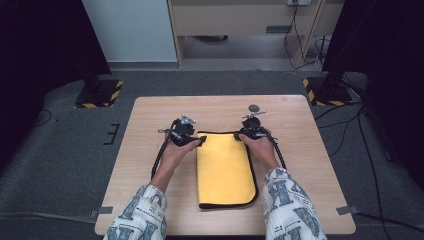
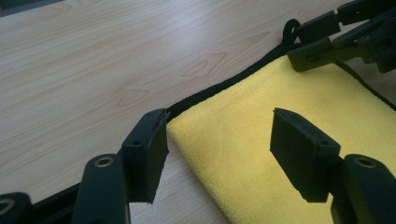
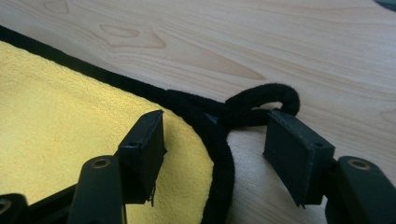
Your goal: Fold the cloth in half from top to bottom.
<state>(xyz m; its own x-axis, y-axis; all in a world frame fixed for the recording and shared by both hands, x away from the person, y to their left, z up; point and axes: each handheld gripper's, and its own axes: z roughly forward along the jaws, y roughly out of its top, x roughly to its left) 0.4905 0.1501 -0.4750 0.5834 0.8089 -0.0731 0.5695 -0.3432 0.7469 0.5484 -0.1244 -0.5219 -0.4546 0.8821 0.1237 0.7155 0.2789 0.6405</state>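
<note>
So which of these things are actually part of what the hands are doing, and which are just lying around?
Part of the job:
- yellow cloth, folded, black-edged
- its black hanging loop
- left gripper, jaws apart at one far corner
- right gripper, jaws apart at the other

Lying about:
- small grey disc
- floor cables

Sleeves (image 1: 290, 205) pale, printed with dark blue-grey block pattern, on both forearms. Left gripper (image 2: 219, 149) all black: flat rectangular fingers (image 2: 144, 154), small screw hole in each, brass-ringed pivot holes on arms behind. Right gripper (image 3: 215, 154) same build. Black cable (image 1: 161, 152) trails from each. Grey plate (image 1: 187, 120) on top.
</note>
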